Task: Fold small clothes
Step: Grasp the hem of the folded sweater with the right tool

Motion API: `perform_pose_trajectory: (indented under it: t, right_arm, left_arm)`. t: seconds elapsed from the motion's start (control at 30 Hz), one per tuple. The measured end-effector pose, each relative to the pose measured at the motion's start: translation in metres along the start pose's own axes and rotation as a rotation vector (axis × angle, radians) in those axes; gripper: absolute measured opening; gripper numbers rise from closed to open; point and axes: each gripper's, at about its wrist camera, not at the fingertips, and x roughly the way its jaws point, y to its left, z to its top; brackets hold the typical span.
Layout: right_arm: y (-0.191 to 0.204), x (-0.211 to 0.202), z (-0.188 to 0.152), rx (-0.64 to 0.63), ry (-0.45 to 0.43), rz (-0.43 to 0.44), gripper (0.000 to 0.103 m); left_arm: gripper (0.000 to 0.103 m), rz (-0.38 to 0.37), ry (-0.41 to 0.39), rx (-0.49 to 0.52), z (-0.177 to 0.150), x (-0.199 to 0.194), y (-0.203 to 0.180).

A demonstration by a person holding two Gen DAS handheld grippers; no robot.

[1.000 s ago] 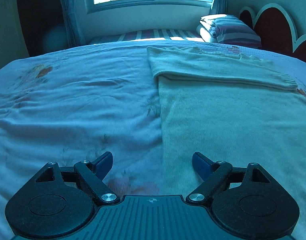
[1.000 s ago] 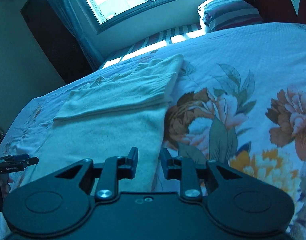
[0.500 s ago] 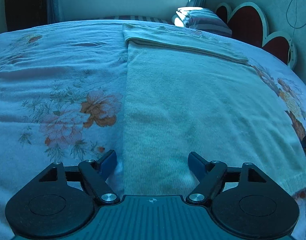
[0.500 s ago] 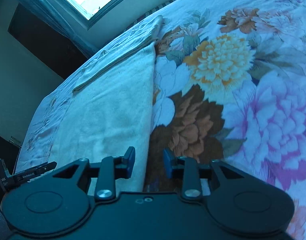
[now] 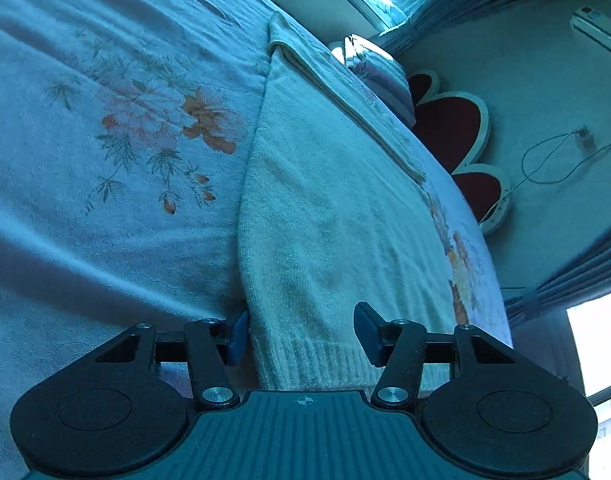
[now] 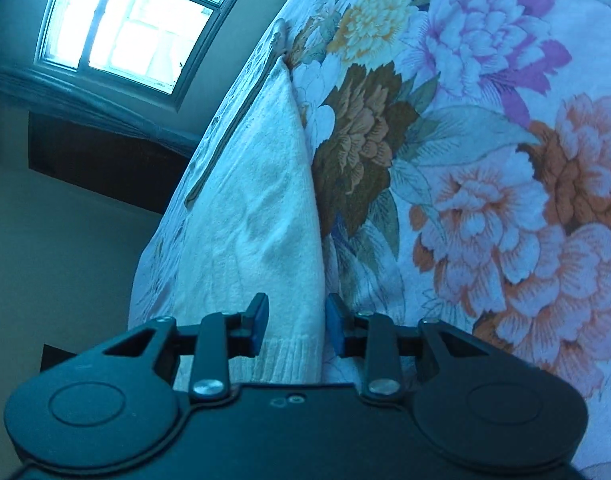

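Observation:
A pale knitted sweater (image 5: pixel 337 216) lies flat on the floral bedsheet (image 5: pixel 105 152), its far end folded over. Its ribbed hem is nearest me. My left gripper (image 5: pixel 301 332) is open, with the hem's left corner lying between its fingers. In the right wrist view the sweater (image 6: pixel 261 208) runs away from me, and my right gripper (image 6: pixel 295 328) is open with the hem's right corner between its fingers. Neither gripper is closed on the fabric.
The bedsheet (image 6: pixel 485 160) with large printed flowers spreads to the right. A folded striped quilt (image 5: pixel 377 76) and a red headboard (image 5: pixel 453 128) are at the far end. A window (image 6: pixel 133 24) and a dark doorway are behind the bed.
Both grippers have pulled back to the near hem and tilted. Each now straddles one corner of the hem. Both have stayed open.

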Motion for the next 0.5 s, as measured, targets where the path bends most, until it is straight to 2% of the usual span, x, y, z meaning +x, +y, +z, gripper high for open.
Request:
perform_pose_trajectory:
  t: [0.2,0.33,0.4,0.5]
  right_arm:
    - [-0.007,0.003,-0.002,0.036,0.011,0.043,0.03]
    - [-0.001,0.007,-0.009,-0.002,0.031,0.026,0.029]
    - [0.003,0.012,-0.013,-0.013,0.048,0.03,0.024]
    - [0.01,0.02,-0.018,-0.043,0.059,0.022,0.022]
  left_arm:
    - [0.052,-0.115,0.026,-0.05,-0.001,0.013,0.013]
    - [0.052,-0.116,0.035,-0.019,-0.005,0.019,0.006]
    - [0.05,-0.108,0.03,-0.004,-0.006,0.02,0.003]
    - [0.032,-0.071,0.024,0.01,-0.008,0.02,0.003]
